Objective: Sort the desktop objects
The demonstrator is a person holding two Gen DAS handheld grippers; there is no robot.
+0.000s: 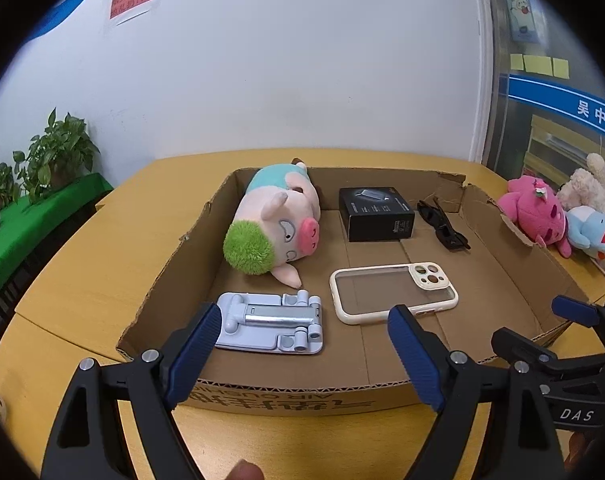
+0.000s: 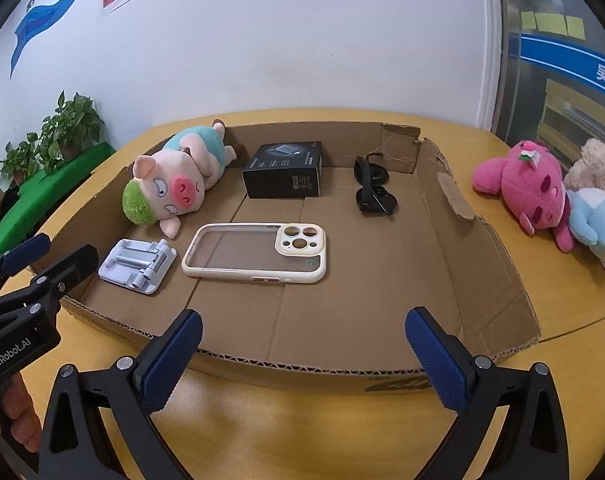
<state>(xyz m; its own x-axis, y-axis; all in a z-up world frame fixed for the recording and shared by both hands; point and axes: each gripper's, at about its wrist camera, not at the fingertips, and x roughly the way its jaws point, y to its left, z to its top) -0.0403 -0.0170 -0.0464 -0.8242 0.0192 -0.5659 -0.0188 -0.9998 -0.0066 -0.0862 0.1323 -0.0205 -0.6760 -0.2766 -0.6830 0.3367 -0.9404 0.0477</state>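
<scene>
Both the left claw and right claw hang agape and empty at the near wall of the box, which holds the pig, stand, case, black carton and sunglasses. Risks, I judge: the slim case may slip from the pads, and the box wall may snag a low reach.

White wall, yellow table, potted plants
</scene>
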